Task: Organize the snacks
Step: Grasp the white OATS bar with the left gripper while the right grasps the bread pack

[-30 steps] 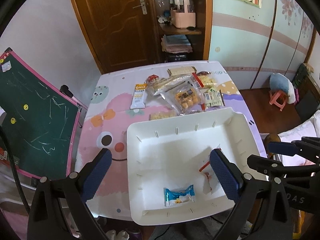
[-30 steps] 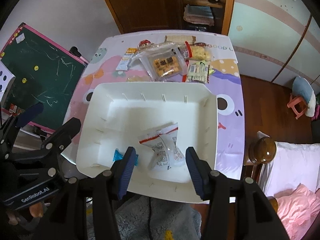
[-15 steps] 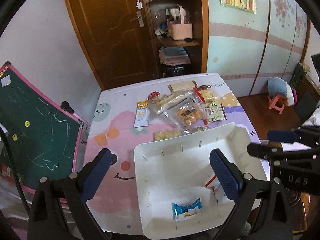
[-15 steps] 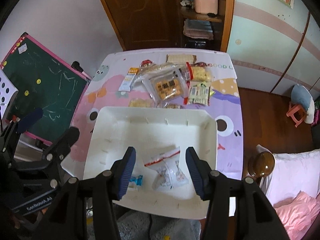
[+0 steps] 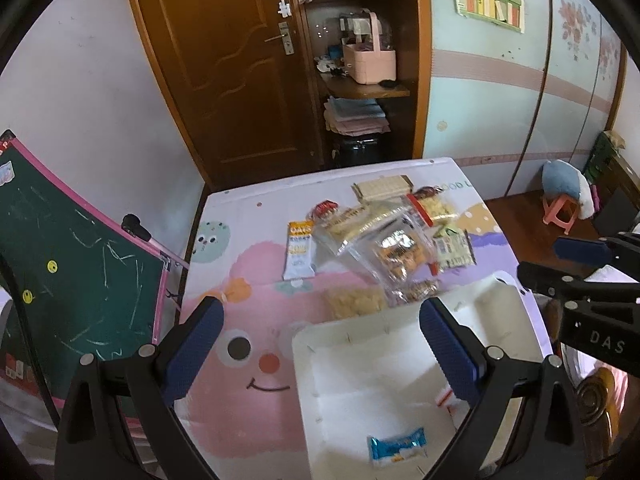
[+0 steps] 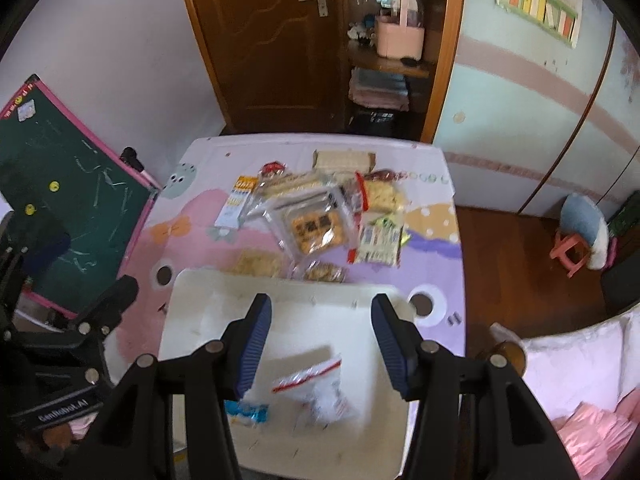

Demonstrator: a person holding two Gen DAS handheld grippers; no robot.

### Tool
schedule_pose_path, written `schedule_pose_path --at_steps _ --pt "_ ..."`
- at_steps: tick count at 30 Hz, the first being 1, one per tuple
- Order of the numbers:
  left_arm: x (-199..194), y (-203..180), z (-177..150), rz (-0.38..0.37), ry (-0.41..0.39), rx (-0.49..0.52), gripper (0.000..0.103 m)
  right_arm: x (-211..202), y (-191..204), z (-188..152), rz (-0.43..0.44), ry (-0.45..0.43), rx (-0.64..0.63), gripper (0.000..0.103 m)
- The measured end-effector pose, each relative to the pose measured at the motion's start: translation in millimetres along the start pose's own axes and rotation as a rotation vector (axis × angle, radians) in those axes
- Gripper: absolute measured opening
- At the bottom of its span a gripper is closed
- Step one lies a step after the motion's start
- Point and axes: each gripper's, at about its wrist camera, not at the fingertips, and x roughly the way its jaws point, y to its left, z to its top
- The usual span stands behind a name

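A white tray sits on the near part of the table. In it lie a small blue snack packet and a clear bag with a red strip. Several loose snacks form a pile on the far half of the table, with an orange-and-white bar packet at its left. My left gripper hangs open above the tray's far left corner. Over the tray's far rim, my right gripper is also open. Neither holds anything.
The table wears a pink and purple cartoon cloth. A green chalkboard leans at its left edge. Behind the table are a wooden door and shelves with a pink basket. A pink stool and a bed are on the right.
Both grippers have drawn back and risen from the tray, so the tray slid toward the bottom of both views. The jaws kept the same width.
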Motion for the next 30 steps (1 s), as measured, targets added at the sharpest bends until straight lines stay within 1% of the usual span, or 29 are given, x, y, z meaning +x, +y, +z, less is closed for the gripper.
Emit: schedule_pose_path --at_steps 3,7,12,13,16,18,20,24,25,30 --pt "12.3 9.5 10.9 0.008 0.002 -0.009 0.098 6.2 3.1 13.3 -0.011 -0.01 -0.013 0.052" --pt "36.2 25.7 28.2 0.031 0.004 -0.023 0.098 21.5 2.1 31.3 -0.021 0.002 0.002 0.052" --pt "78.7 52.6 51.8 0.056 0.022 -0.054 0.098 54.0 -6.6 60.5 0.051 0.04 0.046 0.052" --pt "88.6 57.7 55.6 0.059 0.025 -0.06 0.098 62.3 -8.2 66.5 0.077 0.053 0.059 0.052" --pt "123.7 70.9 65.6 0.044 0.058 -0.083 0.098 93.2 -16.6 83.3 0.175 0.103 0.129 0.052" --pt "153.4 78.8 69.2 0.043 0.095 -0.095 0.098 123.3 -21.8 93.5 0.239 0.158 0.19 0.052" --pt "176.8 82.3 68.8 0.041 0.124 -0.097 0.098 152.6 -23.7 98.8 0.28 0.208 0.244 0.052" --pt "230.1 89.4 62.6 0.031 0.198 -0.107 0.098 205.0 -22.4 105.9 0.308 0.27 0.329 0.052" --pt "242.9 91.0 60.8 0.018 0.215 -0.116 0.098 215.5 -21.8 107.0 0.31 0.286 0.347 0.052" --pt "289.4 90.1 56.1 -0.021 0.268 -0.139 0.098 257.5 -13.4 109.7 0.339 0.329 0.415 0.052"
